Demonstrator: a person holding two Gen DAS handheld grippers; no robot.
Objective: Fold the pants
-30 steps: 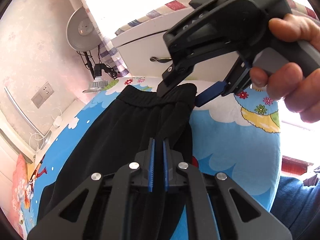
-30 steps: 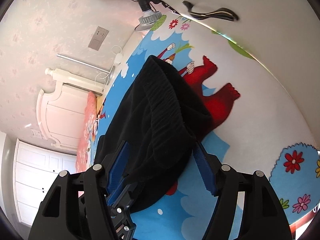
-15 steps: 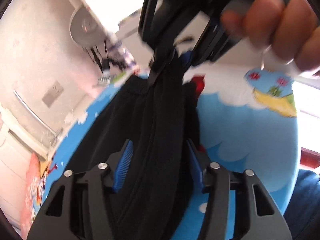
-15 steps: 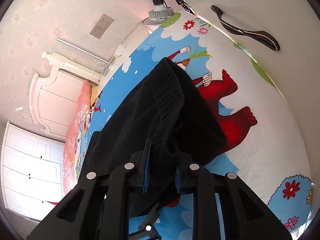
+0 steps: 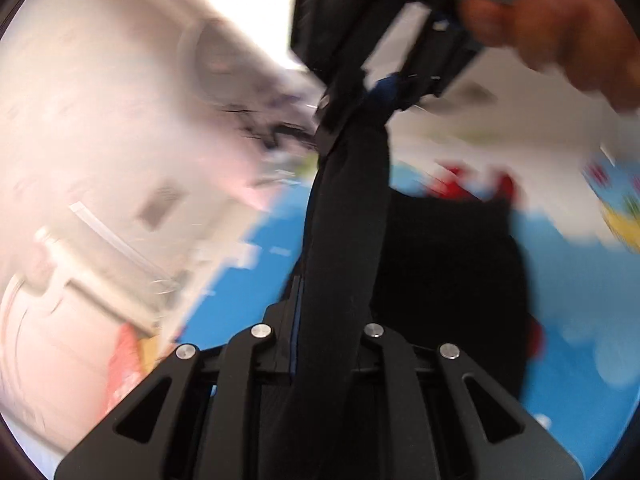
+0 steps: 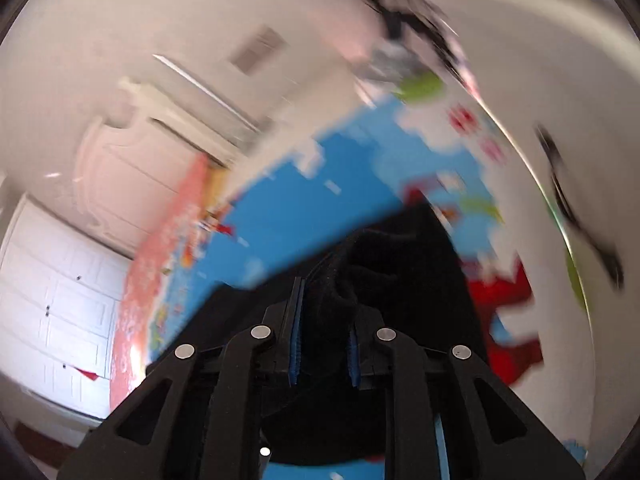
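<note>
The black pants [image 5: 348, 216] are lifted off the bed and stretched taut between both grippers. My left gripper [image 5: 328, 320] is shut on the fabric, which runs up from its jaws to the right gripper [image 5: 384, 92] held by a hand at the top. In the right wrist view my right gripper [image 6: 324, 344] is shut on a bunched fold of the pants [image 6: 400, 264], with the rest hanging below. Both views are motion-blurred.
The bed sheet [image 6: 320, 208] is blue with cartoon prints and a red figure [image 6: 504, 304]. A white headboard [image 6: 132, 176] and wardrobe [image 6: 52, 292] stand at the left. A white drawer front with a dark handle [image 6: 576, 208] is at the right.
The left gripper opened, then shut on the pants. The right gripper shut on the waistband. Both now lift the pants up off the bed, and the views swing fast.
</note>
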